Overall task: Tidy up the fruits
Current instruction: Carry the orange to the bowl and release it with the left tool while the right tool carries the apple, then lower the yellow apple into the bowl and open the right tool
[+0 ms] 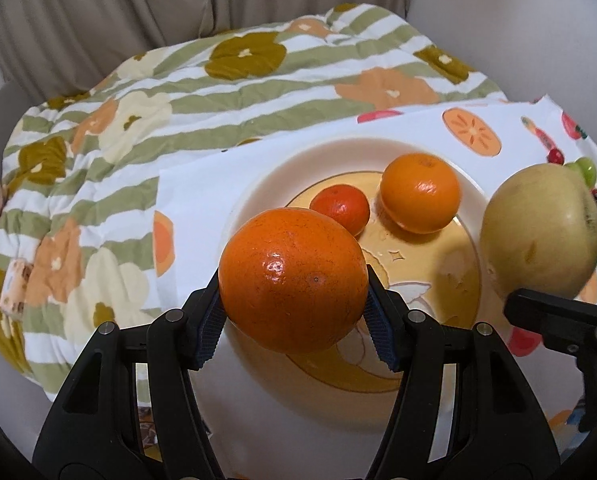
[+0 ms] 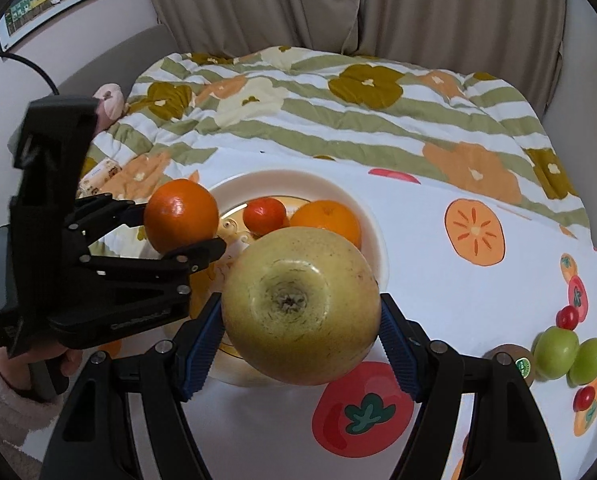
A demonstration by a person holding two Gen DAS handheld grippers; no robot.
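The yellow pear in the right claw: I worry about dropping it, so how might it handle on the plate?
The pear is round and smooth, so it will probably roll once released. It looks large, likely heavy. The plate has a raised rim that should contain it, though it may nudge the two small oranges.

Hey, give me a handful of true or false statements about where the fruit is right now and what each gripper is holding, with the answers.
1. The left gripper holds the large orange. True.
2. The right gripper is empty. False: it grips the yellow-green pear.
3. Two citrus fruits lie on the plate. True: a small mandarin and a medium orange.
4. The green grapes are on the plate. False: they lie on the fruit-print cloth, beside a kiwi.
5. The pear rests on the cloth. False: it is held above it.
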